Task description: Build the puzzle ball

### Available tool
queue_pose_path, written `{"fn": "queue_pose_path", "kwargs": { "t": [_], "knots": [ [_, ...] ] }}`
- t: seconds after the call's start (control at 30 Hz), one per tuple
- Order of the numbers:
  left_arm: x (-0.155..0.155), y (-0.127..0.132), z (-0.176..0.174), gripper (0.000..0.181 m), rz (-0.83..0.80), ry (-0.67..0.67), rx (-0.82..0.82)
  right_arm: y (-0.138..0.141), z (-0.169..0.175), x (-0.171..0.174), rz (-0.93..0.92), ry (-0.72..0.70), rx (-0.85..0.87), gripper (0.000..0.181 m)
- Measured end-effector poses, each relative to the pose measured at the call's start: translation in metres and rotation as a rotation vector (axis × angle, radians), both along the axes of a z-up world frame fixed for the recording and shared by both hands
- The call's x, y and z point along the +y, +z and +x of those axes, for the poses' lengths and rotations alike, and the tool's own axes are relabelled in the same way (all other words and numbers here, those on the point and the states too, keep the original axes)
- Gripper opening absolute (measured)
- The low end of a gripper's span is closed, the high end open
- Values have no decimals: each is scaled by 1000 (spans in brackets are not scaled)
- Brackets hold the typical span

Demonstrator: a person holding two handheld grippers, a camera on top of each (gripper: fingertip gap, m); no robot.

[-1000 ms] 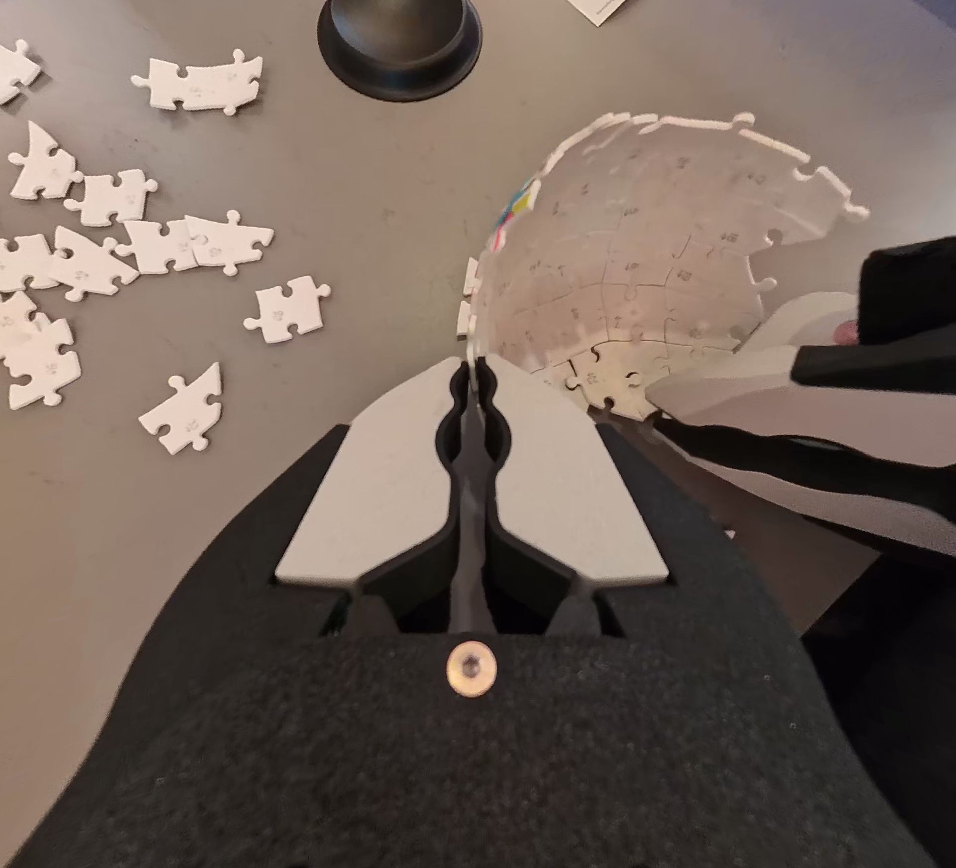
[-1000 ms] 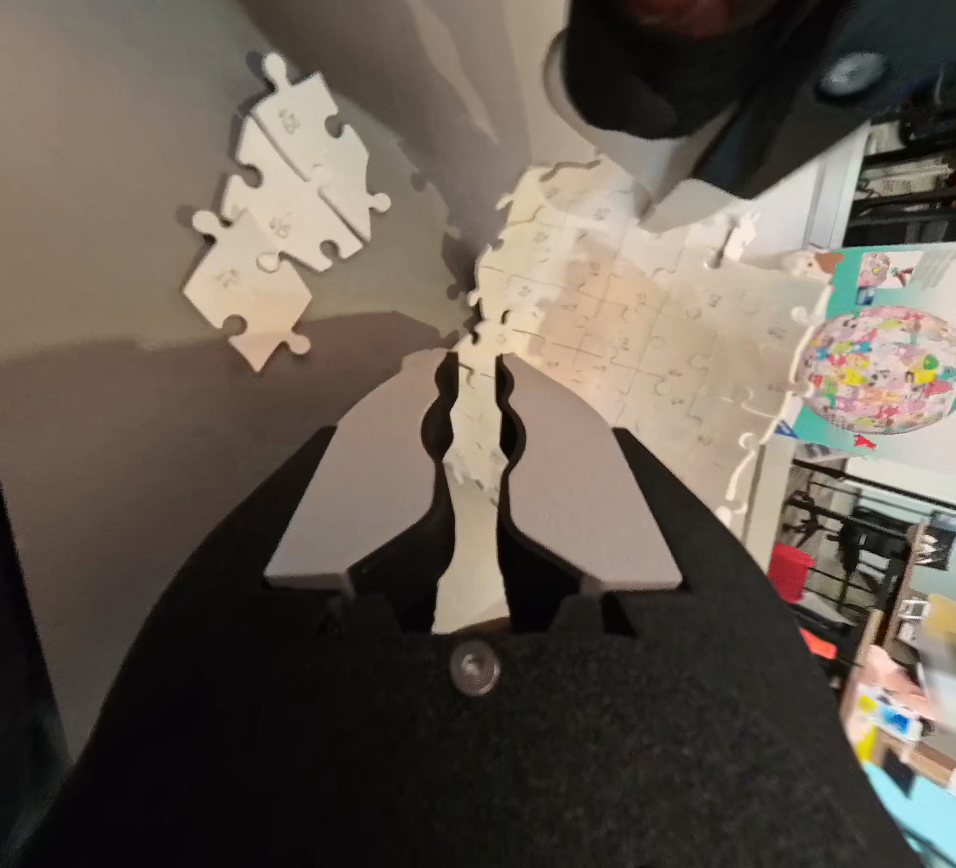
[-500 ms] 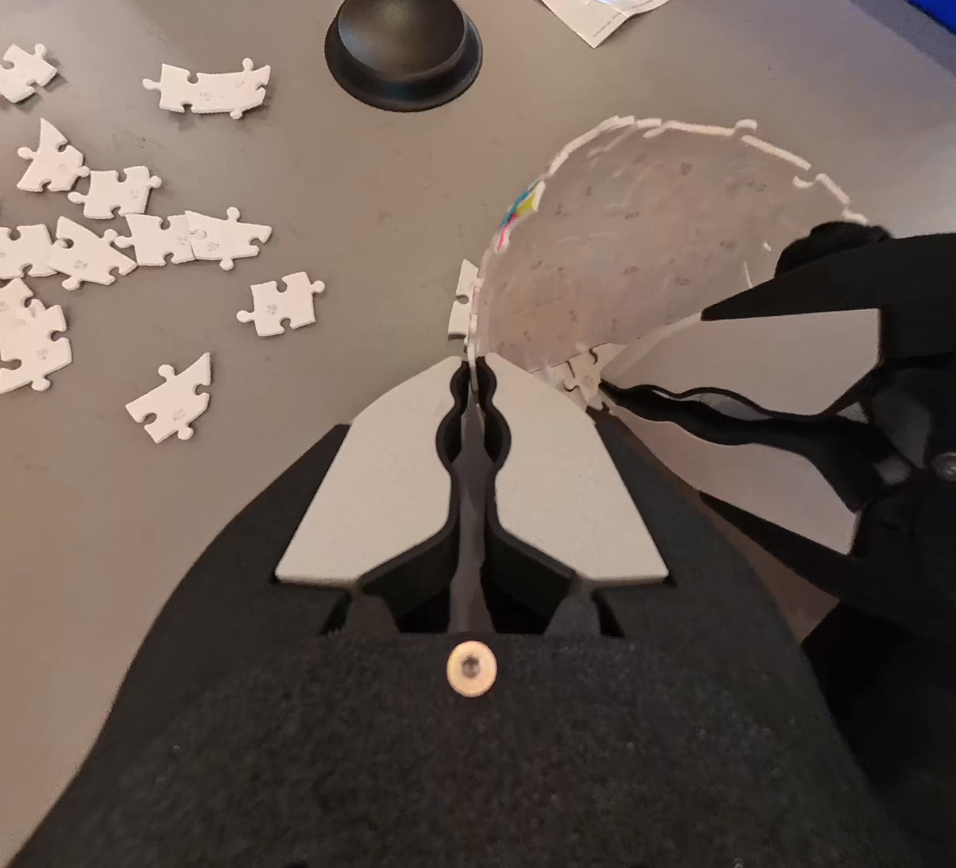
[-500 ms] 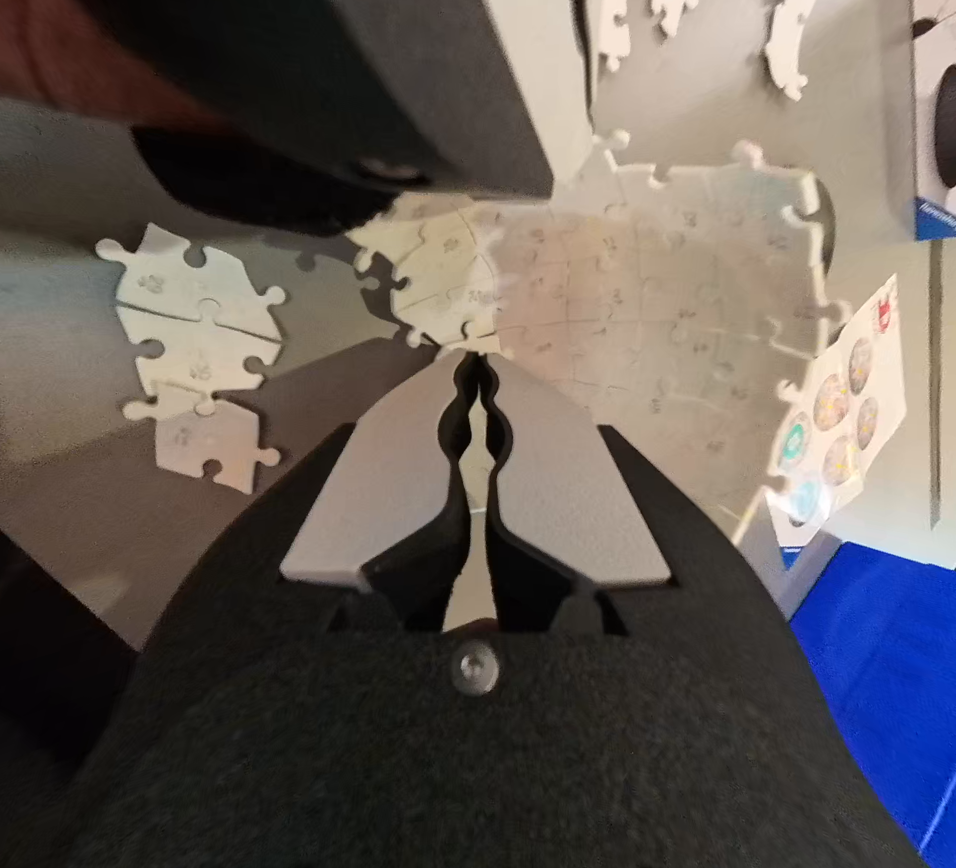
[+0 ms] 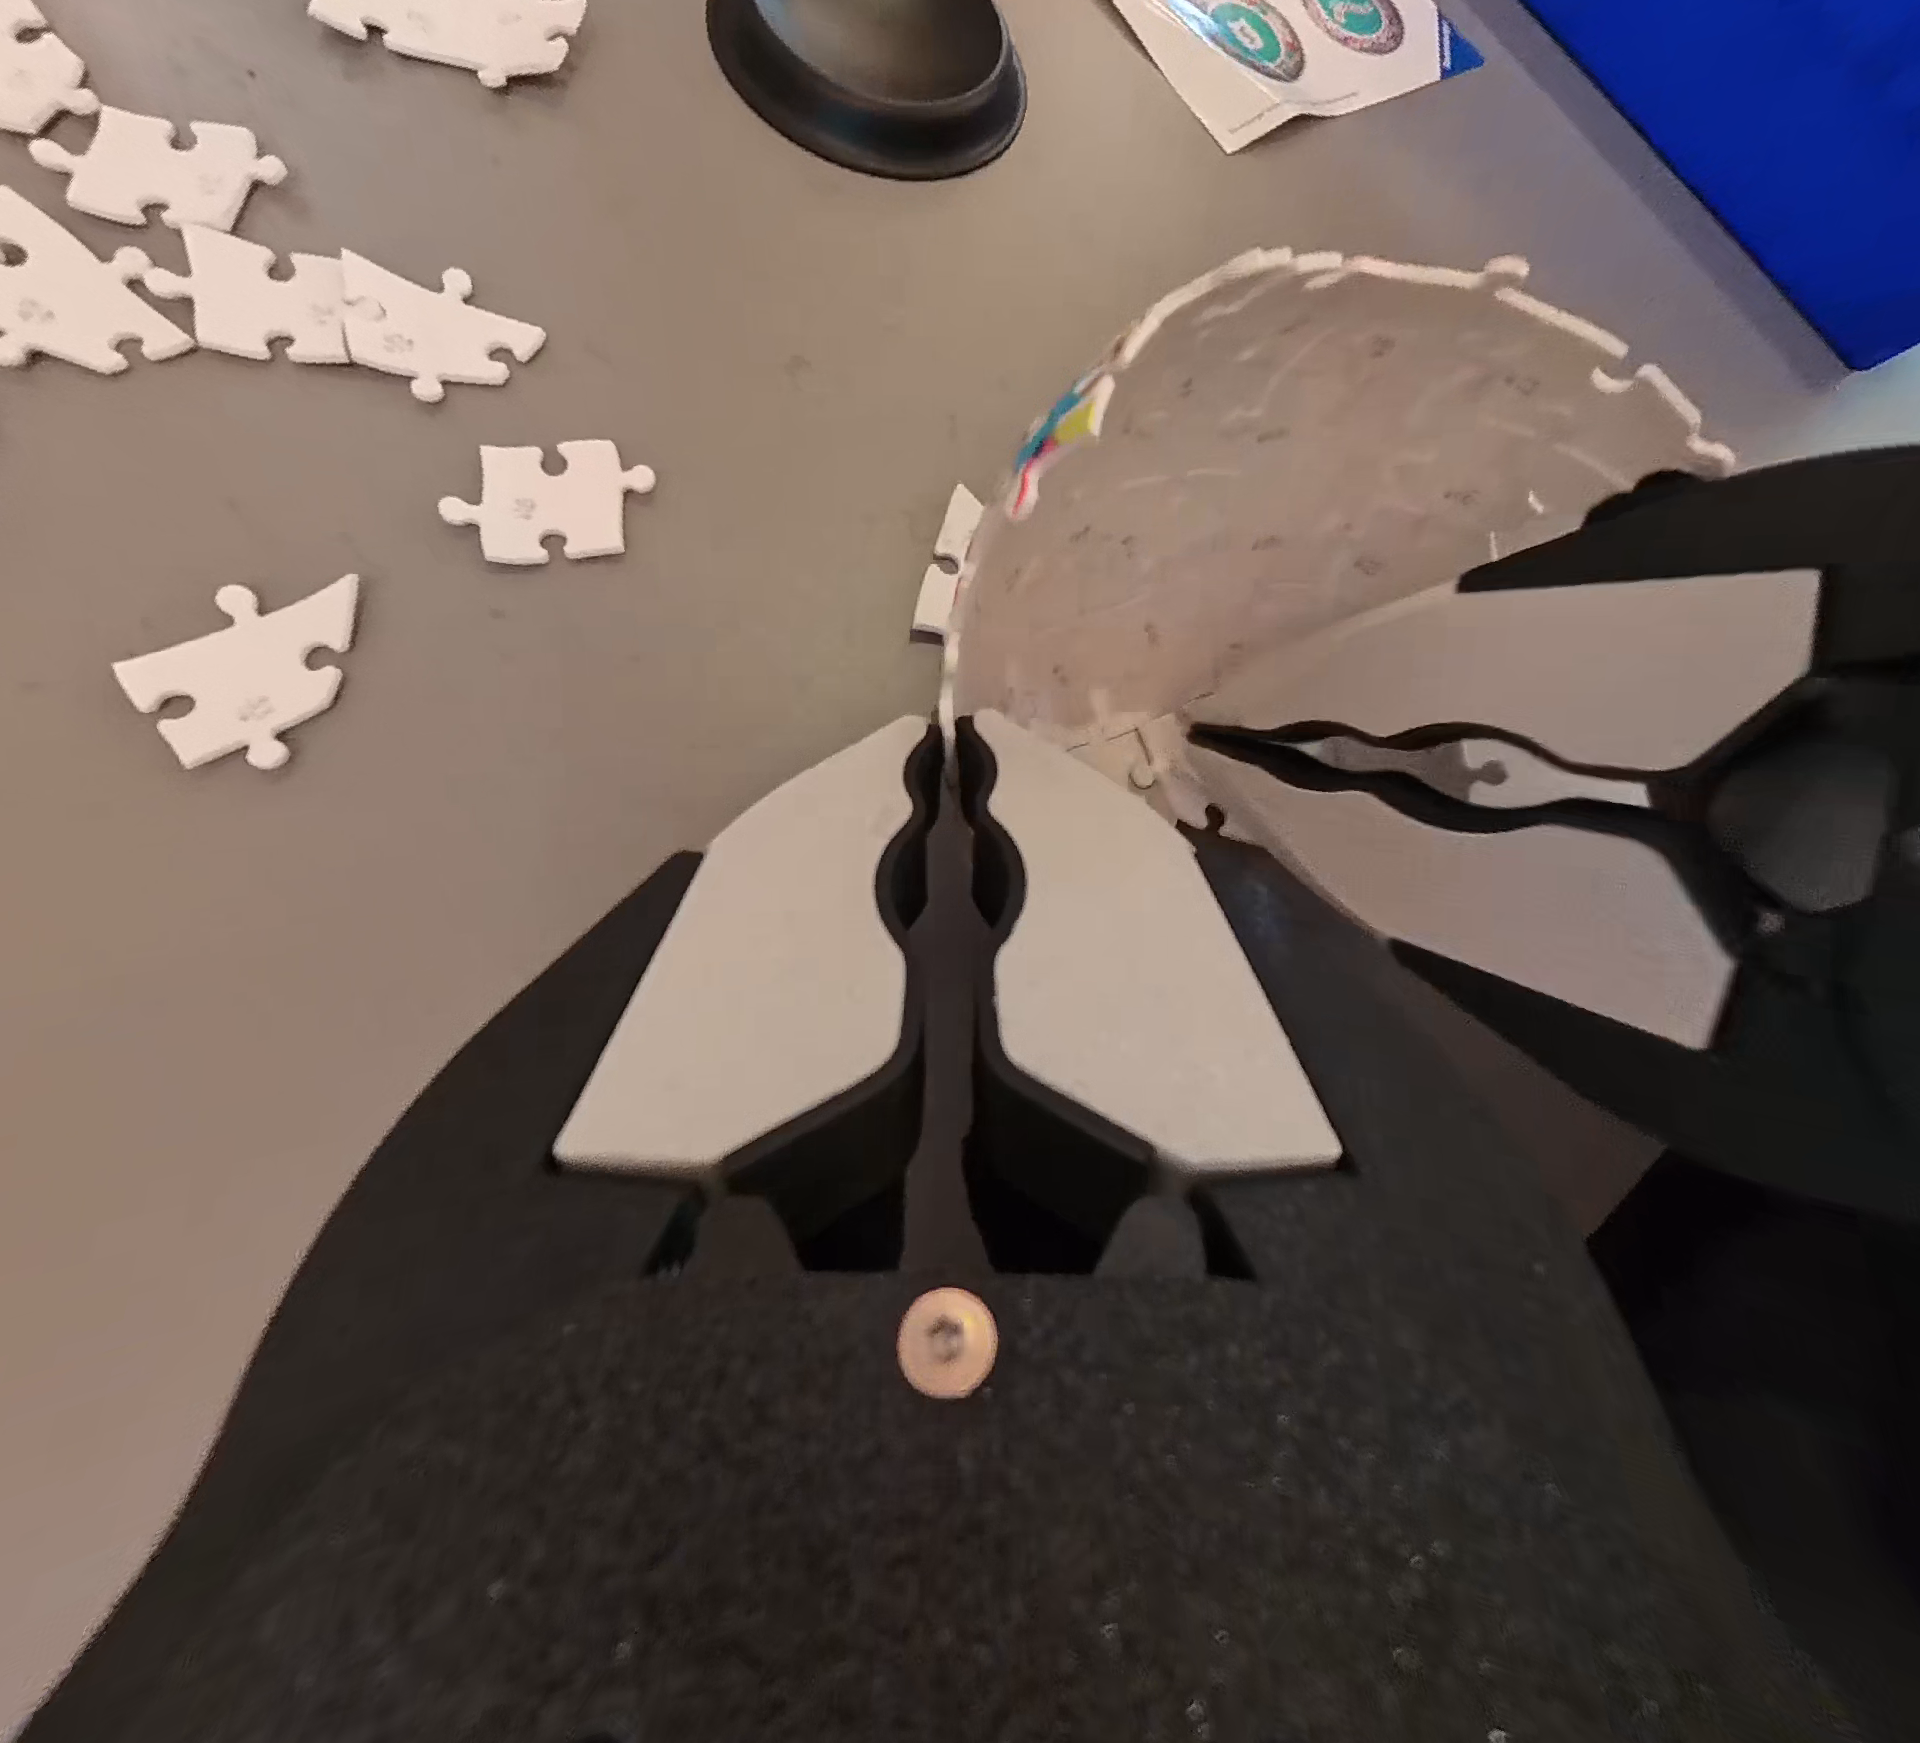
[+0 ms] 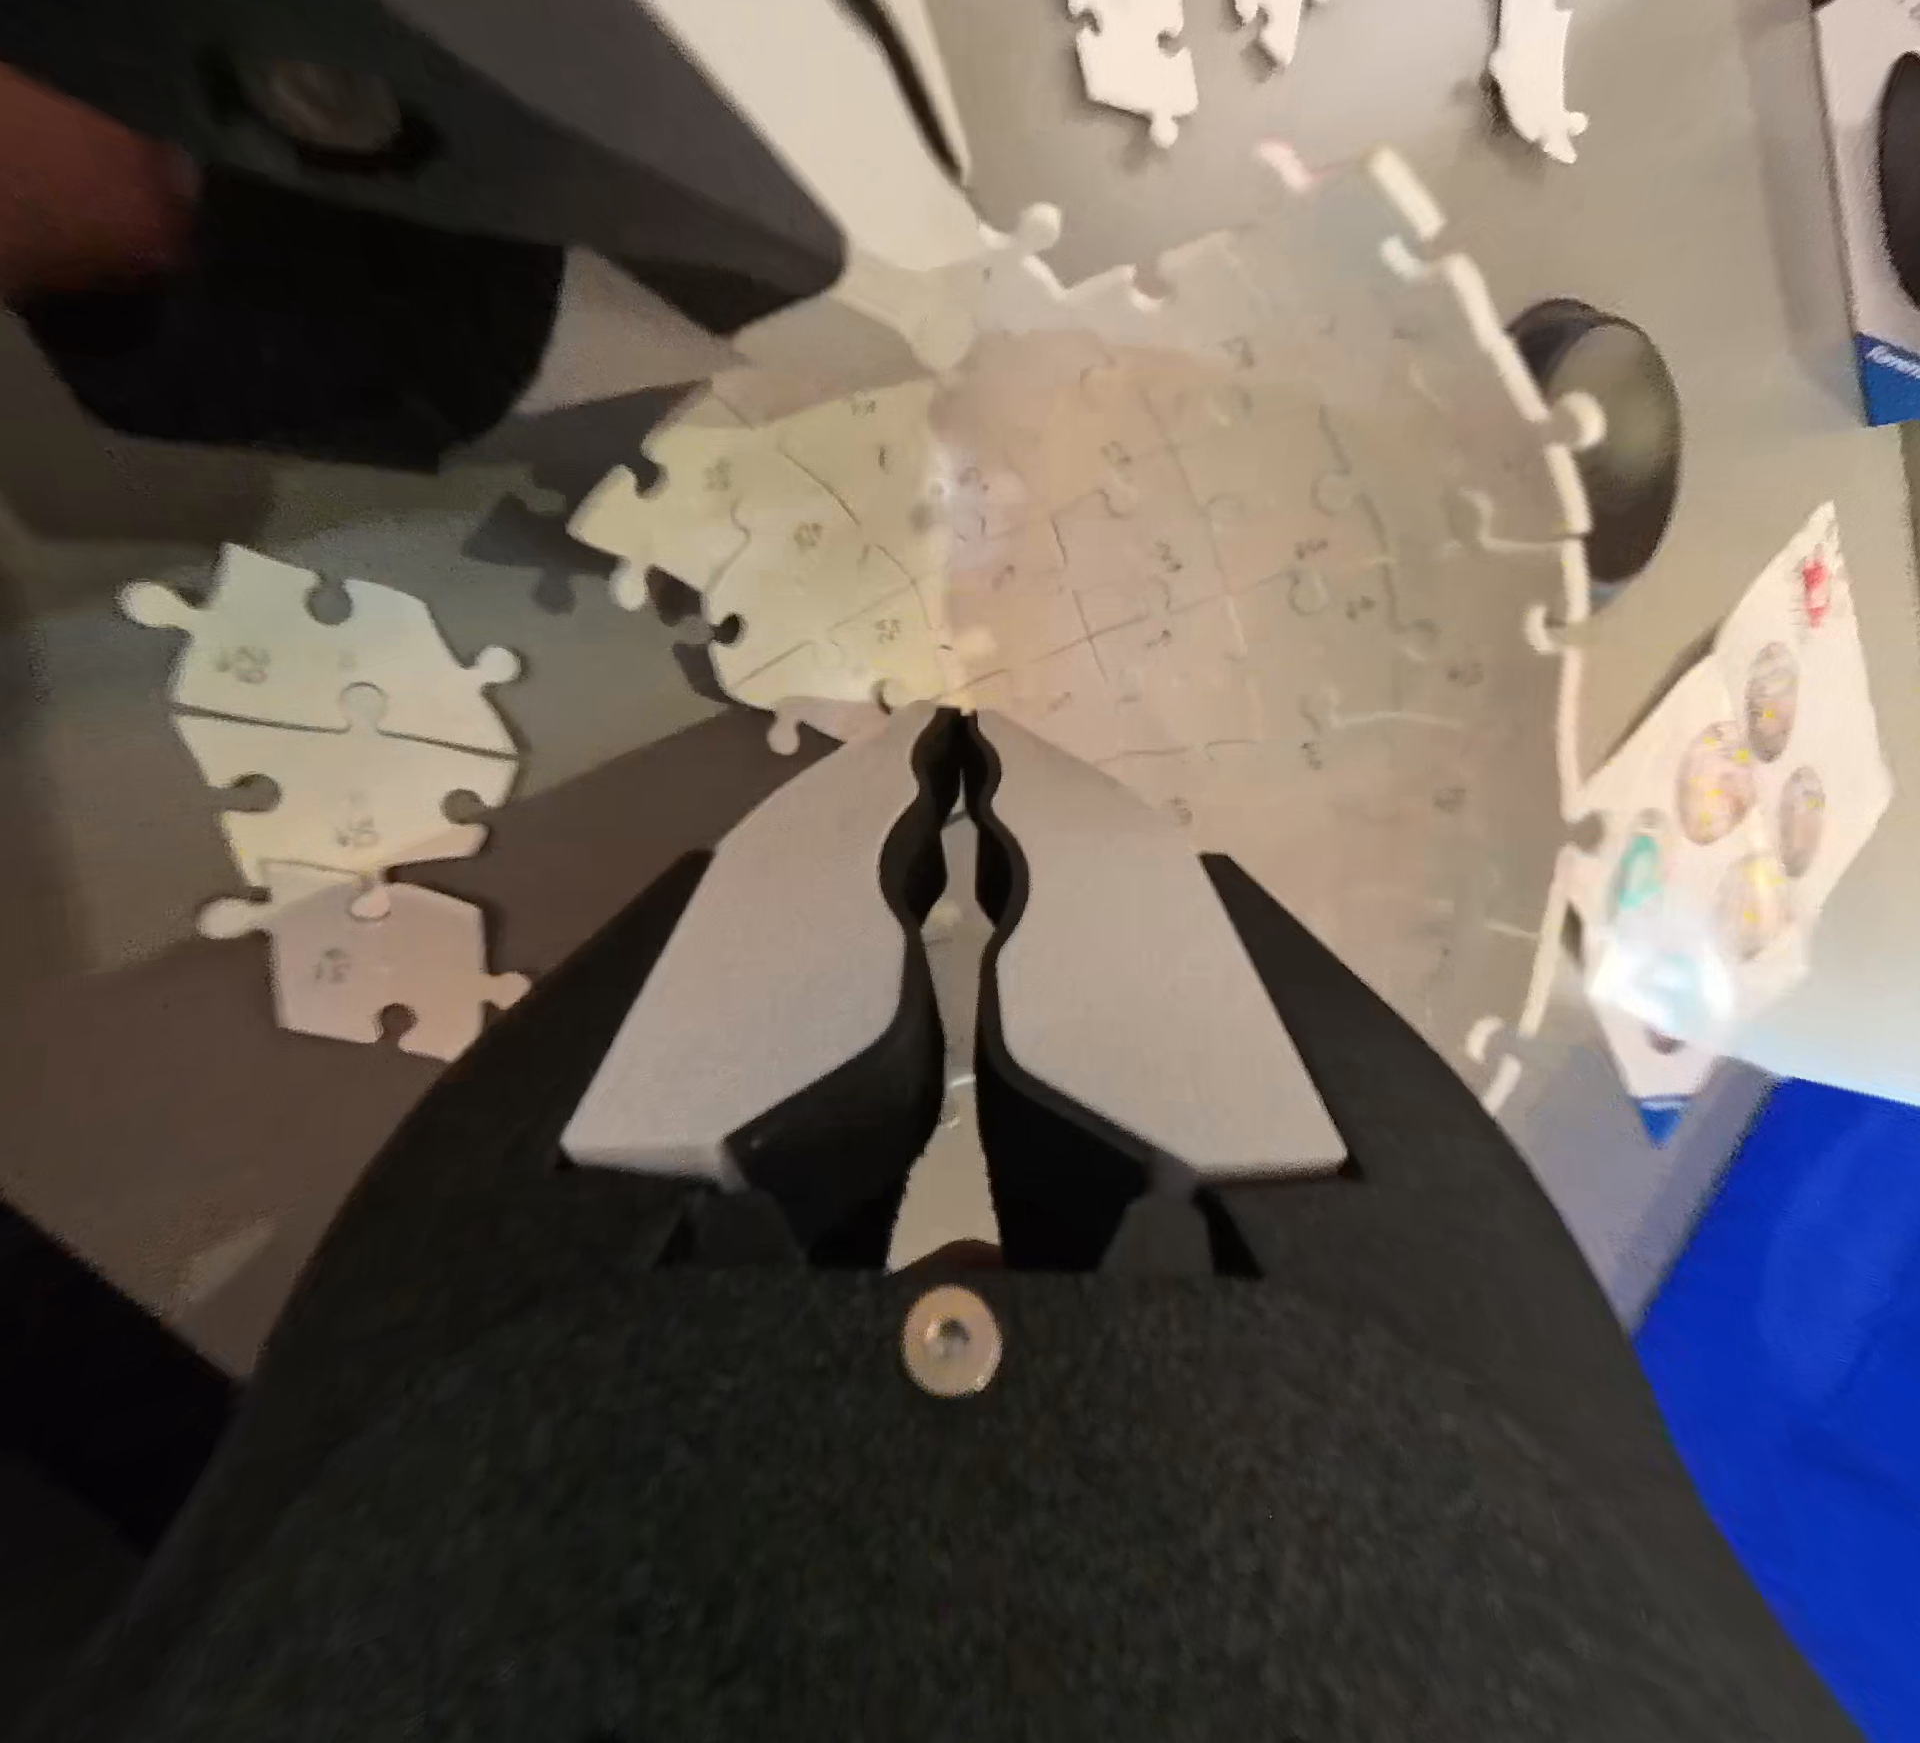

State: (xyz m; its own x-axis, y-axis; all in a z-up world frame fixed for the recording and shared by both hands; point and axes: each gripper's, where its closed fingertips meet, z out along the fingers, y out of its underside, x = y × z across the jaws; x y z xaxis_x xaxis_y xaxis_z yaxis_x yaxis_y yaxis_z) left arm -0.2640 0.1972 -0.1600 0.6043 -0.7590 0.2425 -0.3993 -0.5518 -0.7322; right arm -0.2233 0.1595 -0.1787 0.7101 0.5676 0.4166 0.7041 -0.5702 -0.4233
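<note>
Both my grippers, left (image 5: 948, 743) and right (image 6: 958, 725), pinch the rim of the half-built white curved puzzle shell (image 5: 1320, 488) – fingers closed on it. Next, I think, one must release and fetch a loose white piece (image 5: 545, 500).

Each gripper (image 5: 951, 737) has a black felt-textured body. Pale grey fingers (image 5: 790, 955) carry wavy black inner edges. A silver screw (image 5: 947, 1342) sits at 6 o'clock.

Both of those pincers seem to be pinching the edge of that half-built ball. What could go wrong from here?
The curved puzzle shell is held only by its thin rim, the left gripper and right gripper both with jaws shut on it. If they pull or twist apart, interlocked pieces could pop loose. A slip might also drop it onto the loose pieces.
</note>
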Motion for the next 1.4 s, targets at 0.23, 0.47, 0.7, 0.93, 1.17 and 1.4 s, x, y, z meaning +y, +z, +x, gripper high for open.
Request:
{"fn": "queue_pose_path", "kwargs": {
  "t": [0.23, 0.47, 0.7, 0.93, 1.17, 1.4],
  "knots": [
    [0, 2, 0, 2, -34, 51, -40, -8, 2, 0, -79, -39, 95, 0],
    [1, 2, -1, 2, -48, 62, -62, -13, 2, 0, -52, 25, -43, 0],
    [1, 5, 2, 2, -29, 49, -63, -13, 3, 0, -47, 65, -102, 0],
    [3, 3, 1, 2, -23, 29, -44, -13, 2, 1, -8, 178, -197, 0],
    [5, 4, 3, 3, 10, 3, -4, -13, 2, 2, -27, 221, -217, 0],
    [7, 6, 3, 2, 30, 12, -1, 18, 5, -5, 113, 252, -210, 0]
  ]
}}
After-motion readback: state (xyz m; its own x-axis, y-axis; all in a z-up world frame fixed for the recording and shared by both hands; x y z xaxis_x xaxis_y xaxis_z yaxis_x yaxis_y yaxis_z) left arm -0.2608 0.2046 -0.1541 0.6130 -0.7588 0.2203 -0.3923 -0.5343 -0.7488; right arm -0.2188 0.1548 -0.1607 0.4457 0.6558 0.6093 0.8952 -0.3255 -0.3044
